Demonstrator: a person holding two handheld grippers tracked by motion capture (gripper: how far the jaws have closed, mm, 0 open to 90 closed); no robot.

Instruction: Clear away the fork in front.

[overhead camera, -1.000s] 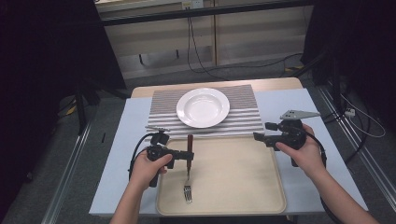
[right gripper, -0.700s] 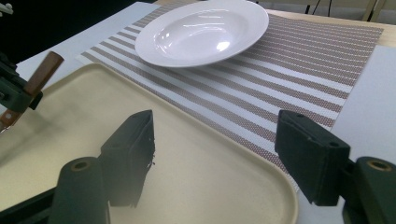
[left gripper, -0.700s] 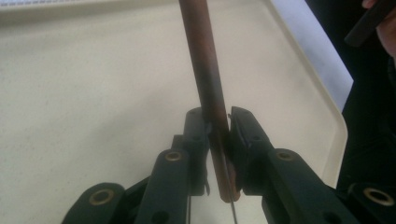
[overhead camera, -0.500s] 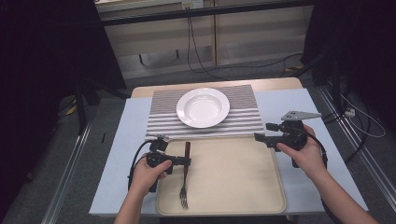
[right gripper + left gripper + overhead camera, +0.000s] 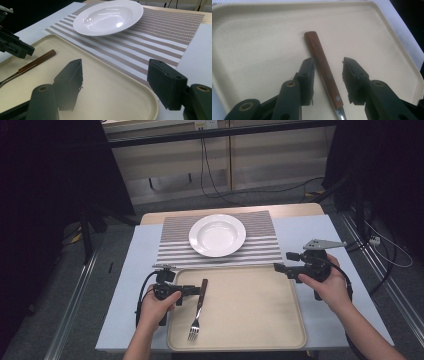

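1. The left gripper (image 5: 327, 67) hung low over the left part of the beige plastic tray (image 5: 260, 320), its jaws parted a little wider than the handle they straddled. One jaw stood just beside or against the handle's side; the other stood apart from it. Nothing was gripped.
2. Between those jaws lay the wooden-handled metal fork (image 5: 198, 307) (image 5: 323, 71), flat on the tray near its left edge, handle toward the far edge and tines toward the near edge.
3. The right gripper (image 5: 281, 267) (image 5: 115, 82) was held at the tray's far right corner, its jaws spread wide and empty, touching nothing. In the right gripper view, the fork (image 5: 35, 63) and the left gripper (image 5: 15, 46) showed farther off at the left.
4. A round white deep plate (image 5: 217, 235) (image 5: 108, 17) sat empty on a brown-and-white striped placemat (image 5: 265, 251) (image 5: 162, 32) at the desk's far edge, just beyond the tray.
5. The desk (image 5: 130, 270) was covered pale blue-white, with a wooden strip at its far edge. Beyond it were a grey floor, trailing cables and dark curtains on both sides.
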